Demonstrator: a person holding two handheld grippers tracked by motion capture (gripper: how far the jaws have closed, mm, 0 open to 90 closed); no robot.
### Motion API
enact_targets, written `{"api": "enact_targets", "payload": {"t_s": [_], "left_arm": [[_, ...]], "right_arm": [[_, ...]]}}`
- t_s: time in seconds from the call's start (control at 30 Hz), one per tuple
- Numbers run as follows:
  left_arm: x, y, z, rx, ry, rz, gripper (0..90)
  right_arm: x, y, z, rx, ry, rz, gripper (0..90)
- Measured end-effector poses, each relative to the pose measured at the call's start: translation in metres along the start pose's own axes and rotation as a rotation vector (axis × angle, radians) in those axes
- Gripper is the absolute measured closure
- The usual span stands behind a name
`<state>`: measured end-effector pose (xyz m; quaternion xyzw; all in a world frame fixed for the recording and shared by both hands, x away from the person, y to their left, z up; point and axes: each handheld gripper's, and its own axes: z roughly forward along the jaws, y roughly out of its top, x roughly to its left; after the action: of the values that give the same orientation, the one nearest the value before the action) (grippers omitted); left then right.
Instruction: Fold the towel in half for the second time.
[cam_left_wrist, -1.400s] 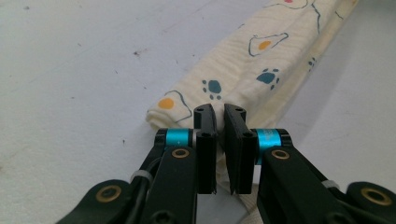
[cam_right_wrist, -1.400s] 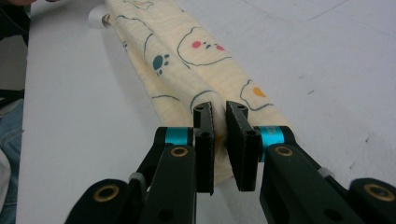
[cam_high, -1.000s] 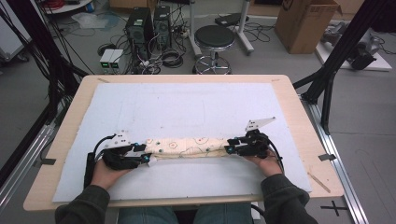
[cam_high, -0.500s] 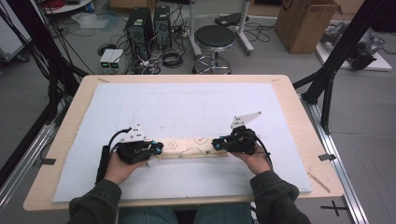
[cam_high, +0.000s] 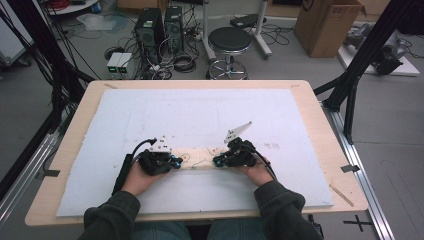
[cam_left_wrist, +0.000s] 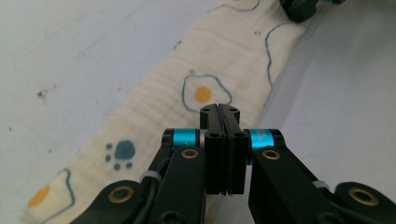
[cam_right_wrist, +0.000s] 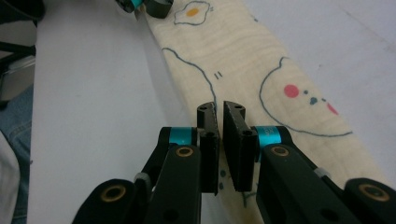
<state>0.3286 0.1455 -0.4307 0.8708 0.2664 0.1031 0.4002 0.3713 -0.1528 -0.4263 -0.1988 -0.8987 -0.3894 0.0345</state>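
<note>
Both forearms come in from the bottom edge, dark sleeves, hands low & roughly level w/ each other. Left hand-held gripper (cam_high: 176, 162) points inward toward the right one; its jaws have just been closing, pads now pressed flat together in the left gripper view. Right hand-held gripper (cam_high: 217, 161) points inward too, jaws just closing, a thin slit left between pads. Tips near each other, not touching.
</note>
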Motion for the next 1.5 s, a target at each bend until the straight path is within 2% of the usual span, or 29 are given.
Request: {"api": "enact_targets", "payload": {"t_s": [0.13,0.4,0.53,0.6,0.93,1.03,1.13,1.2,1.3,1.4,1.5], "left_arm": [[0.004,-0.008,-0.005,0.008,0.009,-0.009,88.4],[0.009,-0.017,-0.018,0.027,0.041,-0.004,86.4],[0.012,-0.026,-0.025,0.009,0.042,-0.017,85.6],[0.014,-0.030,-0.027,-0.012,0.042,-0.038,85.0],[0.016,-0.036,-0.034,-0.019,0.049,-0.032,81.1],[0.017,-0.036,-0.035,-0.035,0.049,-0.046,79.2],[0.019,-0.035,-0.041,-0.088,0.060,-0.049,74.1],[0.022,-0.032,-0.044,-0.120,0.072,-0.055,69.6],[0.028,-0.029,-0.042,-0.136,0.079,-0.074,63.2],[0.033,-0.031,-0.035,-0.103,0.077,-0.092,62.2],[0.035,-0.033,-0.033,-0.074,0.069,-0.091,59.9]], "right_arm": [[0.000,-0.007,-0.001,0.019,-0.011,-0.006,84.7],[-0.006,-0.028,-0.019,-0.003,-0.044,0.011,83.9],[-0.009,-0.038,-0.030,-0.013,-0.068,0.020,82.9],[-0.011,-0.043,-0.036,-0.016,-0.076,0.035,82.6],[-0.015,-0.058,-0.052,-0.056,-0.106,0.044,79.8],[-0.014,-0.059,-0.052,-0.060,-0.106,0.041,78.5],[-0.013,-0.056,-0.053,-0.076,-0.109,0.024,74.6],[-0.012,-0.051,-0.056,-0.107,-0.114,0.006,70.1],[-0.015,-0.041,-0.056,-0.135,-0.129,-0.006,65.0],[-0.020,-0.036,-0.049,-0.139,-0.136,-0.013,60.2],[-0.022,-0.037,-0.040,-0.077,-0.149,-0.009,55.7]]}}
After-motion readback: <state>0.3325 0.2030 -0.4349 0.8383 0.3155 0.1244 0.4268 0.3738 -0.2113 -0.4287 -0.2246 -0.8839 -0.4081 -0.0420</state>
